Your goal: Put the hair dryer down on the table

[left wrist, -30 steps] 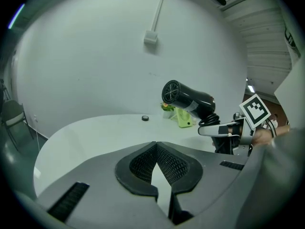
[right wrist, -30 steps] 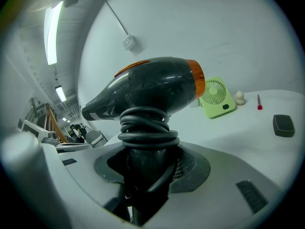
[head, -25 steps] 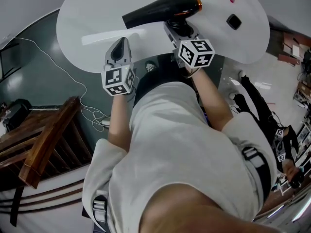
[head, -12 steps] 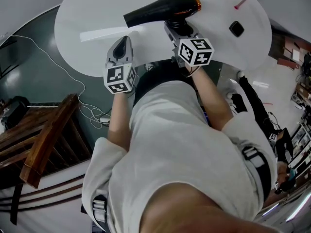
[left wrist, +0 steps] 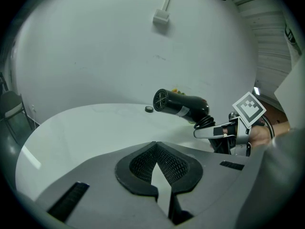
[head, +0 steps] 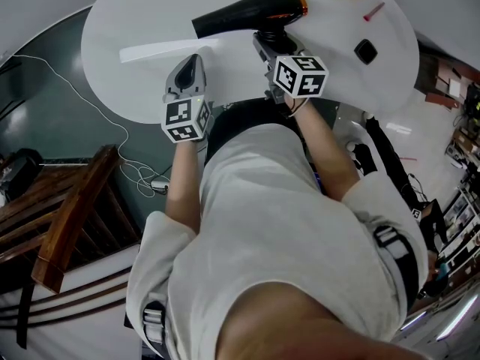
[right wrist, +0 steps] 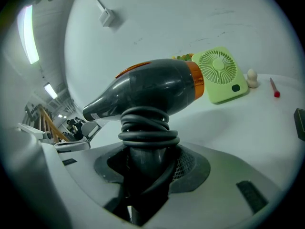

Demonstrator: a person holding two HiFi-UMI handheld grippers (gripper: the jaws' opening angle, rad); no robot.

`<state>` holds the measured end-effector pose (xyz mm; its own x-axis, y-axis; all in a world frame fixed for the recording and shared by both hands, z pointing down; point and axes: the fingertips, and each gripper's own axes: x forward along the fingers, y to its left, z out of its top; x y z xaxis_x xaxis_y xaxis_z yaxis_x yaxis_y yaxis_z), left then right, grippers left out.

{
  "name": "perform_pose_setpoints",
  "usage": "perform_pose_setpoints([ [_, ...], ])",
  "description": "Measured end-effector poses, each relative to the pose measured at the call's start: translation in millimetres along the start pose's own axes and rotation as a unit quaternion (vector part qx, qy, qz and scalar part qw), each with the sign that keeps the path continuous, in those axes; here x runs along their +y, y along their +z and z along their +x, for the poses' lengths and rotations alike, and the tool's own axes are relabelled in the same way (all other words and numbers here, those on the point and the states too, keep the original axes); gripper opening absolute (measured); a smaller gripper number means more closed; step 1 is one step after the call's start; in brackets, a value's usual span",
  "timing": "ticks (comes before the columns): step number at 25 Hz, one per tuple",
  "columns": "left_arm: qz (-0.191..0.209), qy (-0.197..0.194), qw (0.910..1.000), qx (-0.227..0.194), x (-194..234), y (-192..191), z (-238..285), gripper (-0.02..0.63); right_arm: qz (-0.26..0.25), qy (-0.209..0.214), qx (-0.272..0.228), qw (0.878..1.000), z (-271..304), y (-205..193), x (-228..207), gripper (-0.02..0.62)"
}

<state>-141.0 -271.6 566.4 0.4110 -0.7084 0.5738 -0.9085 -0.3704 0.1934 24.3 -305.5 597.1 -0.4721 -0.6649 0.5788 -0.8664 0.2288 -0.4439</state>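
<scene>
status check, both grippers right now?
Left gripper: closed, nothing between the jaws.
Right gripper: closed on the hair dryer, gripping its handle.

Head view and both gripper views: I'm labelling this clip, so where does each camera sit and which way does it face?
Head view: on the person's head, facing steeply down at the table; shows torso and both arms.
Left gripper view: on the left claw, looking along its shut, empty jaws across the table.
Right gripper view: on the right claw, looking past the hair dryer handle it grips toward the green fan.
Shared: all three show the hair dryer.
</scene>
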Motion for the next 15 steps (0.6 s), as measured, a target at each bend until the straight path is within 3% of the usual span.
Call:
perform_pose_setpoints([
  [15, -0.01, 0.002, 0.9998, 0.015, 5.9, -2.6, 16.1, 0.017, 0.029, -0.004, 0.04, 0.999, 19.3, -3.4, -9.0, 0.207],
])
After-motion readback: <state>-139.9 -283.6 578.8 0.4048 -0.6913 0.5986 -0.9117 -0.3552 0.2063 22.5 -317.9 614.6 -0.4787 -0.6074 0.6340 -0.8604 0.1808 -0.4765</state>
